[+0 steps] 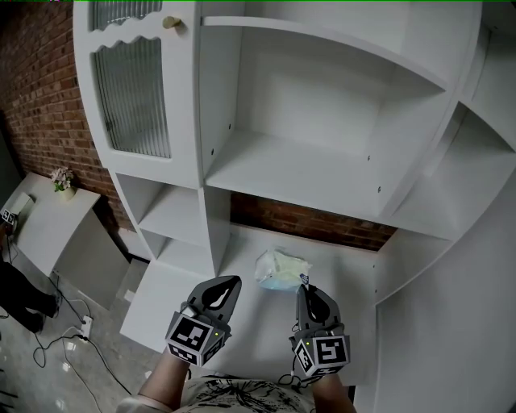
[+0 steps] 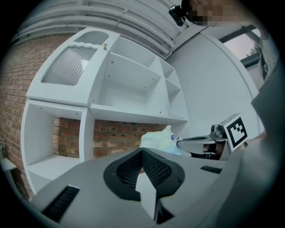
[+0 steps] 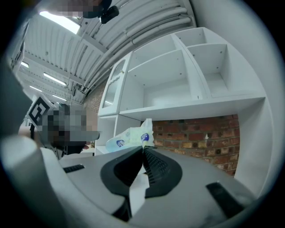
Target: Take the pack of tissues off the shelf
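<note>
Shelf unit [image 1: 322,173]: white, smooth painted boards, open compartments; its top and right side are cut off in my head view.
Brick wall [image 1: 306,219]: rough red brick, showing behind the lower compartment.
Cabinet door [image 1: 133,97]: ribbed glass panel, scalloped upper edge, small round knob [image 1: 171,22].
Left gripper [image 1: 235,280]: grey, jaws together, nothing between them; black-and-white square markers on its cube.
Right gripper [image 1: 304,284]: jaws closed on the pack's crinkled wrapper edge.
Pack of tissues [image 1: 280,270]: soft, pale plastic wrap, in the lower compartment at the jaw tips; I cannot tell whether it rests on the board.
Print: blue oval marks on the wrap; I cannot read them.
</note>
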Demonstrator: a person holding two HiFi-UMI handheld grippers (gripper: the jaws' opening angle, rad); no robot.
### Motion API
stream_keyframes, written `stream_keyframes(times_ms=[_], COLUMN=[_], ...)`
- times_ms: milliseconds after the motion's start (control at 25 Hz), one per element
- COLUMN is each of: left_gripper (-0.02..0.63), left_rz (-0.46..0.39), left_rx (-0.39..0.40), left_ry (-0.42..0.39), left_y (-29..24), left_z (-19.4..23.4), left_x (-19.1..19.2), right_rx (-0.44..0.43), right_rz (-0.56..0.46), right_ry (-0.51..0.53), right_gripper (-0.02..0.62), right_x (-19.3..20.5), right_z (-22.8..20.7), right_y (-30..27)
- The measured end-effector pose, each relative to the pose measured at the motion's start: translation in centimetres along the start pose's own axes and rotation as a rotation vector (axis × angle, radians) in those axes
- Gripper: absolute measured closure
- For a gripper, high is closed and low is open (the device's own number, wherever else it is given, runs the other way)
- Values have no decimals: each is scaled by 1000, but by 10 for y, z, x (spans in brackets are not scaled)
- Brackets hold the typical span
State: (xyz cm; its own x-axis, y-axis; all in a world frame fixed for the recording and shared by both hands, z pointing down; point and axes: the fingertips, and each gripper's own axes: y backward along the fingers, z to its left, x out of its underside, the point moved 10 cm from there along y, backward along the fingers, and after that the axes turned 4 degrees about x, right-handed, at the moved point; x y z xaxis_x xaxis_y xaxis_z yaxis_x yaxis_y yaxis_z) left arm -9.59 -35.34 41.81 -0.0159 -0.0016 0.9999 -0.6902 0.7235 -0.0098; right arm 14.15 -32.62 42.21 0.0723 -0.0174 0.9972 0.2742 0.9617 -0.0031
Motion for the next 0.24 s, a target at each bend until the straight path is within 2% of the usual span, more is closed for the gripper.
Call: stream_keyframes(times_ms=[240], left_gripper=[592], left_rz=[-5], left_rx=[0], left_ry=[0], left_y=[-2], left_z=[6], left_x=[1], right_rx=[-7], right_rz=[3], right_ry=[0], right_gripper=[586], right_x=[1], right_z=[1], right_y=[-4])
